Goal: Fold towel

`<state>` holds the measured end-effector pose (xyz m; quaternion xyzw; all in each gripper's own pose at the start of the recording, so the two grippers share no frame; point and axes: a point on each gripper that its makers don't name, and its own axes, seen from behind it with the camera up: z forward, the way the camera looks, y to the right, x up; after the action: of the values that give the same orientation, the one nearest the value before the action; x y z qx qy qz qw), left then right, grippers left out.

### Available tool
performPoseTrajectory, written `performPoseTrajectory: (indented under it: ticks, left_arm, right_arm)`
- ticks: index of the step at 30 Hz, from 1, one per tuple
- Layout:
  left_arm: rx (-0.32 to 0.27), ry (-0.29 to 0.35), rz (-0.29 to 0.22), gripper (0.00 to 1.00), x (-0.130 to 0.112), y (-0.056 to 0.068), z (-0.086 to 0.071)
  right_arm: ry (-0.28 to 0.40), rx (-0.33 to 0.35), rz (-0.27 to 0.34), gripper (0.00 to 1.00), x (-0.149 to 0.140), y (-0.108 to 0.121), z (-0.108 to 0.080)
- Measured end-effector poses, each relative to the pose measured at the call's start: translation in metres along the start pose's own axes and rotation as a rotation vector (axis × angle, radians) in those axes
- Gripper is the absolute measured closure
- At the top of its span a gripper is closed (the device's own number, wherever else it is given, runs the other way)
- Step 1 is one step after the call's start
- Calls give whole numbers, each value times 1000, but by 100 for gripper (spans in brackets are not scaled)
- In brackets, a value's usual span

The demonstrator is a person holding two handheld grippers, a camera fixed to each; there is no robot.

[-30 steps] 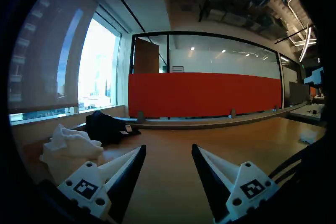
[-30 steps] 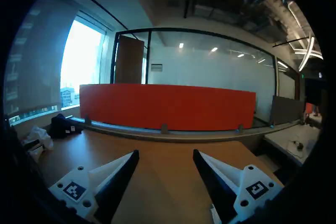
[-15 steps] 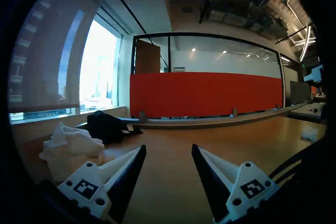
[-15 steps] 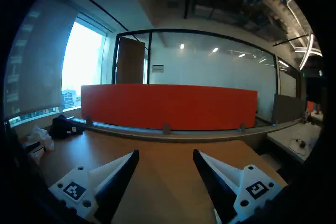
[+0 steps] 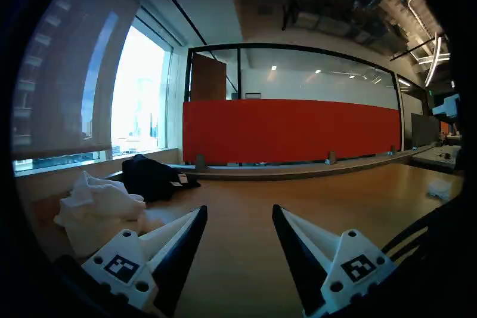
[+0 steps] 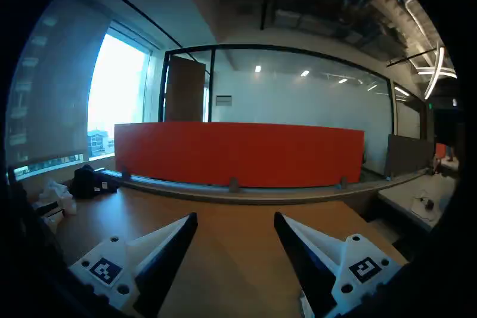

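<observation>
White-and-black fingers of left gripper (image 5: 238, 207) held level, pointing along table toward partition; jaws wide, nothing between. Right gripper (image 6: 235, 215) same: level, wide, empty.

Versus one second earlier: slight view drift only; jaw gaps unchanged, towel unmoved.

Towel (image 5: 98, 207): white crumpled heap on wooden table (image 5: 250, 193), ahead-left of left gripper, untouched; far left in right gripper view (image 6: 56, 194). Black bag (image 5: 152, 178) just behind towel. Red partition (image 5: 292, 130) along table's far edge, glass wall behind, bright window (image 5: 140, 100) at left.
</observation>
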<state>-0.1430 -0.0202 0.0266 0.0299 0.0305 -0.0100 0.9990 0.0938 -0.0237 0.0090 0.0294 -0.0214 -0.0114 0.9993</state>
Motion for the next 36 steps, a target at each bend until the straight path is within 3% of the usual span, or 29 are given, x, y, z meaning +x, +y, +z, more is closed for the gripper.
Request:
performPoseTrajectory:
  ticks: [15, 36]
  left_arm:
    - [1, 0, 0, 20, -3, 1, 0]
    - [2, 1, 1, 20, -5, 1, 0]
  right_arm:
    - [55, -45, 39, 0, -14, 39, -3]
    - [46, -68, 134, 0, -98, 52, 6]
